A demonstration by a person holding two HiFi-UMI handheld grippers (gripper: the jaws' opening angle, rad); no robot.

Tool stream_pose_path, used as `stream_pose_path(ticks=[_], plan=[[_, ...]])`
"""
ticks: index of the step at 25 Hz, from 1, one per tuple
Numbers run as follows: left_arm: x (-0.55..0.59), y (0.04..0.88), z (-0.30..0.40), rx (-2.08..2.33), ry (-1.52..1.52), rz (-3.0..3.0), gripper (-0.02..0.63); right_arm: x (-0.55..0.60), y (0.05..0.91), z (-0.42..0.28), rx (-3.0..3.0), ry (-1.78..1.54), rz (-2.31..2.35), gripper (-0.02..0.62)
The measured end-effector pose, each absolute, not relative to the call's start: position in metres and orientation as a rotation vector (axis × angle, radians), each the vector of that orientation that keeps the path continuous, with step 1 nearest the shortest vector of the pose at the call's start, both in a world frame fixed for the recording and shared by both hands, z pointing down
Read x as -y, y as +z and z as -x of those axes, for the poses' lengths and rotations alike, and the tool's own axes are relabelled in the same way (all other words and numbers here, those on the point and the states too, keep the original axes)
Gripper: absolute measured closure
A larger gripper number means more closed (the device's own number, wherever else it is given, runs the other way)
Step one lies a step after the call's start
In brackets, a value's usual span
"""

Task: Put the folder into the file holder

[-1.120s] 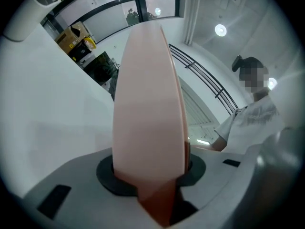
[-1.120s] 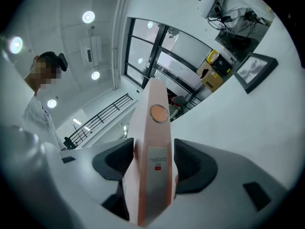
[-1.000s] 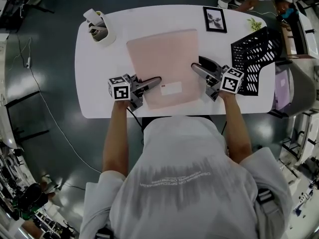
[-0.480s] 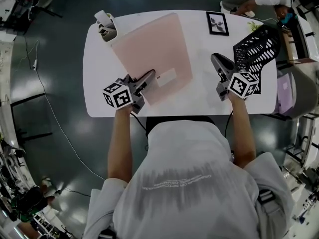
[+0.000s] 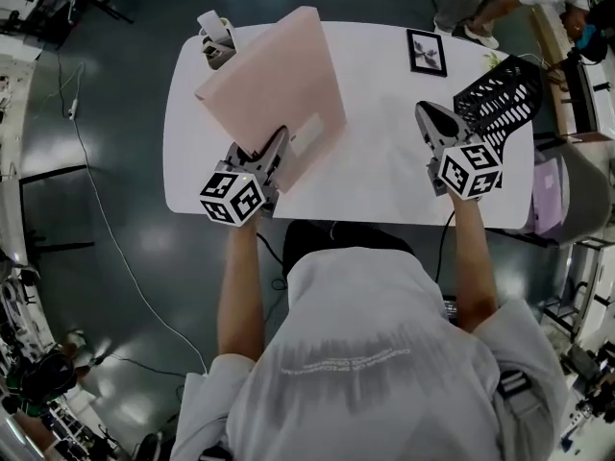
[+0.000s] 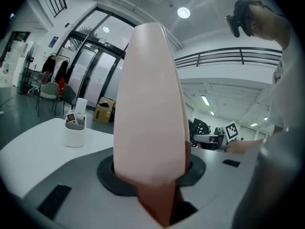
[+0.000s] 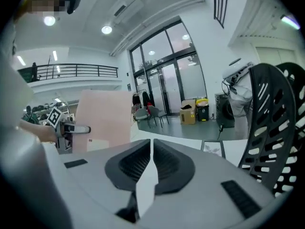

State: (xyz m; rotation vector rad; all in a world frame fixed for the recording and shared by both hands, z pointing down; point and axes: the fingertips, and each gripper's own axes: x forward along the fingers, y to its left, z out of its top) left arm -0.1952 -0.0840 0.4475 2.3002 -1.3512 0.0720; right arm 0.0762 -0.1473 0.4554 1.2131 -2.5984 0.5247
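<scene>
My left gripper (image 5: 277, 150) is shut on the near edge of the pink folder (image 5: 269, 80) and holds it up off the white table (image 5: 384, 166), tilted toward the left. In the left gripper view the folder (image 6: 150, 104) stands edge-on between the jaws and fills the middle. My right gripper (image 5: 430, 113) hangs over the table's right part, just left of the black perforated file holder (image 5: 500, 94). Its jaws have just closed and stand shut with nothing between them. The right gripper view shows the file holder (image 7: 276, 128) close on the right and the folder (image 7: 105, 120) far left.
A white cup (image 5: 215, 44) with small items stands at the table's far left corner. A framed picture (image 5: 425, 51) lies at the far edge, a small plant (image 5: 493, 58) behind the file holder. Other people's legs show beyond the table at top right.
The folder lay flat in the table's middle with a gripper at each side. It has risen and swung left in the left gripper. The right gripper let go, moved right and shut.
</scene>
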Motion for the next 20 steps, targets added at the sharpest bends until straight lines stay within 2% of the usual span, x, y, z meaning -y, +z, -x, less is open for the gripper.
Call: stream_pose_path(ticks=[12, 20], plan=[[0.012, 0.396, 0.161, 1.551, 0.097, -2.294, 0.446, 0.084, 0.388, -0.118, 2.67, 0.266, -1.193, 0.558], [-0.069, 0.373, 0.096, 1.644, 0.006, -2.27, 0.446, -0.003, 0.357, -0.175, 2.679, 0.182, -1.167, 0.558]])
